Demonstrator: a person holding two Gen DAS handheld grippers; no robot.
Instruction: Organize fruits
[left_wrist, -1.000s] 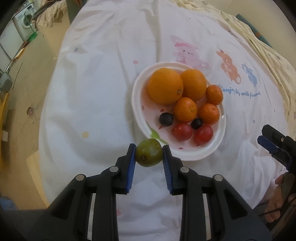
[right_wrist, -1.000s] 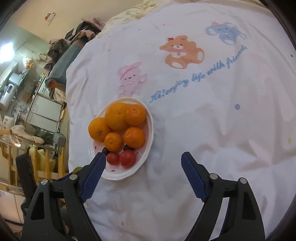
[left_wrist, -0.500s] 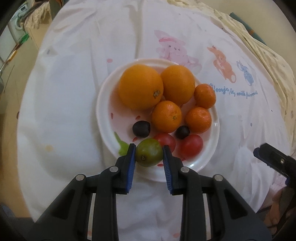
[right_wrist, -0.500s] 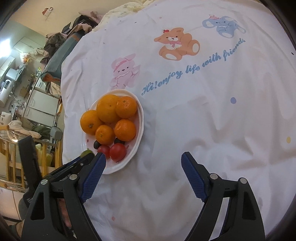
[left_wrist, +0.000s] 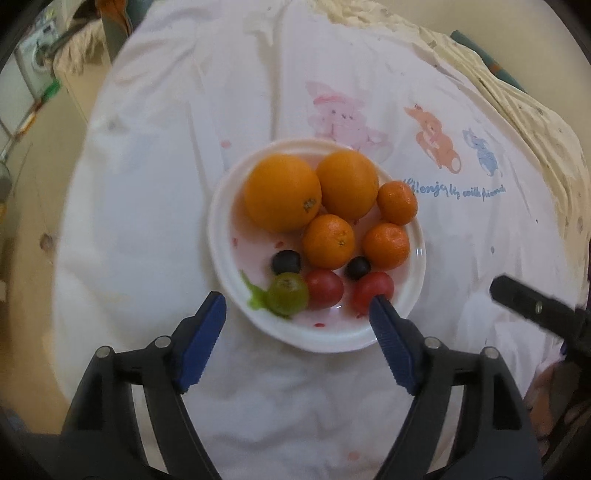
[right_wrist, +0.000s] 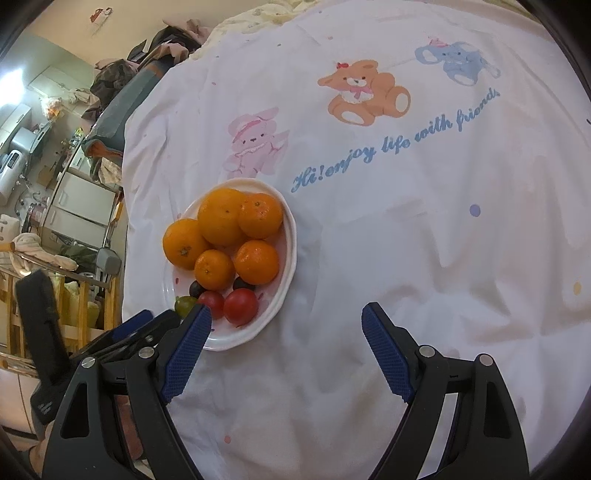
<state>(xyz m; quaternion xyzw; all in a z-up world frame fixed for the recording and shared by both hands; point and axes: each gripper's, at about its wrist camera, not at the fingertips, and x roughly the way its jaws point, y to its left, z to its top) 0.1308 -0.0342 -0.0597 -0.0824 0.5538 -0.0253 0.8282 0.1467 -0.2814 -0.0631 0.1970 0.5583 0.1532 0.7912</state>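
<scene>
Released since the earlier frames: green fruit (left_wrist: 287, 294), clamped in the left gripper (left_wrist: 295, 314) then, now sits loose on the white plate (left_wrist: 221, 236) at its near rim, touching a red tomato (left_wrist: 324, 294) and just in front of a dark berry (left_wrist: 286, 261). Left gripper jaws now spread wide, empty, straddling the plate's near edge; one blue pad overlaps the second tomato (left_wrist: 373, 293) in view, contact can't be told. Right gripper (right_wrist: 284, 349) also apart, empty, over the printed cloth (right_wrist: 406, 240) beside the plate. Oranges (left_wrist: 282, 192) fill the plate's far half. Judged handling: green fruit is small, round, light, smooth-skinned, likely to roll; pinch across its widest middle, gently. Tomatoes are soft, bruise easily. Looks like the plate is nearly full.
</scene>
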